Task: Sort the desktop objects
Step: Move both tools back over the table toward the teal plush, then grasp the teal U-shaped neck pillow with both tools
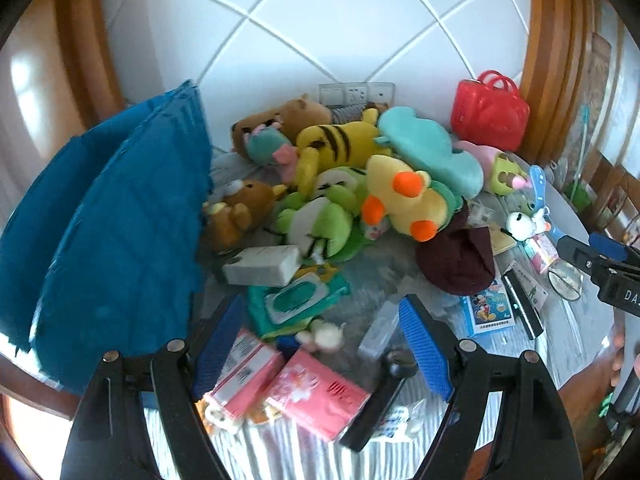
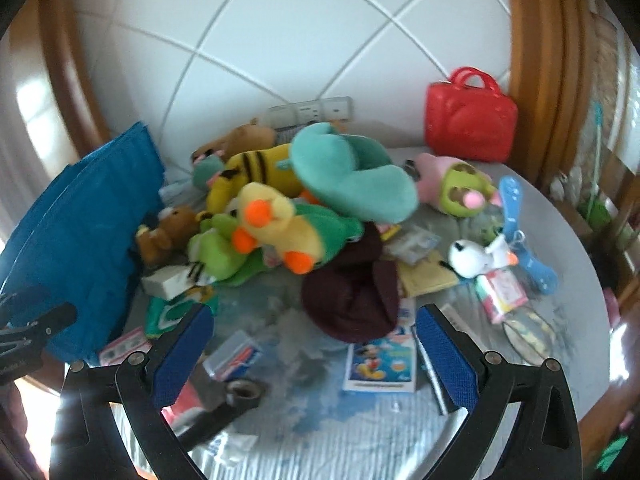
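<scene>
Left gripper [image 1: 324, 344]: jaws spread wide, nothing pinched, hovering over pink tissue packs [image 1: 316, 398] at near table edge.

Right gripper [image 2: 314, 354]: jaws spread, empty, above maroon knit hat [image 2: 352, 300] and Mickey Mouse booklet [image 2: 380, 364].

Task items: unsorted clutter on round table [image 2: 568, 280]. Plush heap at centre-back: yellow duck [image 2: 276, 228], green frog [image 1: 320, 220], striped tiger [image 1: 336, 140], teal cushion [image 2: 352, 176]. Red toy handbag [image 2: 470, 120] against wall.

Risk: soft, interleaved plush; lifting one likely drags or topples neighbours. Slick tissue packs may slip.
</scene>
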`<action>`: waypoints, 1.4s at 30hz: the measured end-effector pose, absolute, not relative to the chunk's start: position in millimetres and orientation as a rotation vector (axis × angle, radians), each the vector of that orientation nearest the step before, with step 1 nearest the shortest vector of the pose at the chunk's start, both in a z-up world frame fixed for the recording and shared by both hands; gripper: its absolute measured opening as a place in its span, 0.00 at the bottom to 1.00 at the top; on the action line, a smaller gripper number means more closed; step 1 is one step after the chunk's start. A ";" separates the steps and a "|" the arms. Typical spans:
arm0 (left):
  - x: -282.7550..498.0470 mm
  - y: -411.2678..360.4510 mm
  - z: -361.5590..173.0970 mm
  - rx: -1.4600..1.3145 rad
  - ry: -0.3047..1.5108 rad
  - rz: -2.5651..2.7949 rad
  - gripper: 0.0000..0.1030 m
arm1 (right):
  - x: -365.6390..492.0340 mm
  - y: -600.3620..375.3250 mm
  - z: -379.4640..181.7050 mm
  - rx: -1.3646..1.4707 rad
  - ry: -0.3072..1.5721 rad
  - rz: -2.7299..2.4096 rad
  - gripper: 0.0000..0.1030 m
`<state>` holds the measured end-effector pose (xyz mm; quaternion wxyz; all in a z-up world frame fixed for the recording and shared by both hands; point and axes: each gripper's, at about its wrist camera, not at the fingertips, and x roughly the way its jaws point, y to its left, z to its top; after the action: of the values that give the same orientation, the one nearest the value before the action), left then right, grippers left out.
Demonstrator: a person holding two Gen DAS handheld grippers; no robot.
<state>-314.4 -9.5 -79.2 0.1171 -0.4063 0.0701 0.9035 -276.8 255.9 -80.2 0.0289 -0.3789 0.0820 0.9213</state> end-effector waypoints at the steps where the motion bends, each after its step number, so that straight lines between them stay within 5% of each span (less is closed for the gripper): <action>1: -315.7 0.4 -82.5 -1.199 0.210 2.636 0.77 | -278.5 263.6 -81.6 -1.164 0.263 2.833 1.00; 20: -446.6 130.5 -109.5 -1.307 0.160 2.599 0.77 | -398.8 384.1 -86.0 -1.221 0.279 2.752 1.00; 29: -522.3 233.9 -128.5 -1.454 0.018 2.714 0.77 | -516.2 443.9 -105.9 -1.433 0.134 2.900 0.98; 38: -610.3 288.5 -147.5 -1.578 0.122 2.779 0.77 | -589.3 472.3 -135.8 -1.592 0.223 2.918 0.95; 40: -623.7 287.6 -156.5 -1.597 0.124 2.786 0.82 | -604.9 473.7 -144.1 -1.626 0.236 2.907 0.95; 42: -632.5 285.9 -162.4 -1.584 0.139 2.810 1.00 | -619.0 473.8 -152.0 -1.646 0.267 2.902 0.98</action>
<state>-632.5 285.9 -162.4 -0.0434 -0.4901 0.0430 0.8695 -619.0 473.8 -152.0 -0.1024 -0.4892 0.0793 0.8625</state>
